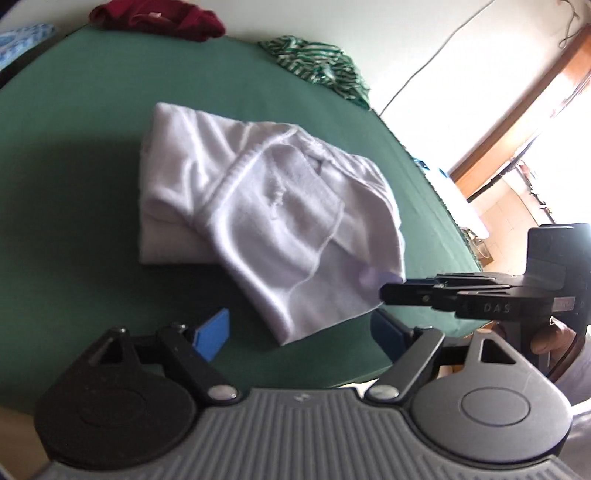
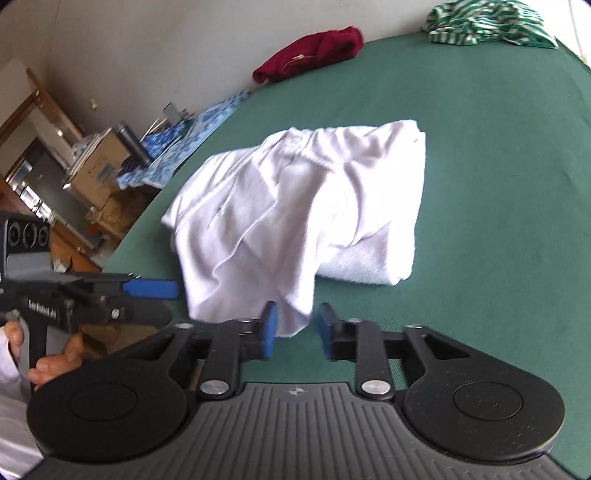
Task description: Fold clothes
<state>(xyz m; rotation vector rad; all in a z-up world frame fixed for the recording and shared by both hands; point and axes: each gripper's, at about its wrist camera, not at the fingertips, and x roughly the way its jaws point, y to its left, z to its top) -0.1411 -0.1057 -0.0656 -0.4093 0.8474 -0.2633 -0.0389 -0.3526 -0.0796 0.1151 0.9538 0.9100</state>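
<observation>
the white garment [image 1: 255, 206] lay near the middle of the green table cover [image 1: 74, 166], already folded into a thick bundle. its topmost layer draped loosely toward the near edge, and one corner of that layer [image 2: 291, 321] hung down between the two blue pads of the right gripper [image 2: 295, 330].

right gripper: the jaws stood partly open, with a clear gap on either side of the corner. the pads [image 2: 269, 328] bracketed the fabric but did not press it, so nothing was held. judged from this placement, the gripper was positioned either to take that corner or to part from it; the views do not settle which.

left gripper [image 1: 295, 332]: the jaws stood wide open and empty. in its own view the near tip of the garment lay between the pads without touching either. in the right wrist view the tool sat just beside the garment's left edge, level with the table, with the person's hand [image 2: 48, 354] on its handle. this low, flat approach suited sliding under or pinching a cloth edge.

remaining stock: a maroon garment [image 2: 314, 51], a green-and-white striped garment [image 2: 487, 22] and a blue patterned cloth [image 2: 192, 136] lay unfolded along the far and side margins of the table, well apart from the working area. this kept the centre available for the piece in hand.

status, as a judgement: the white garment was largely folded; its loose top layer appeared to need one more pass.
</observation>
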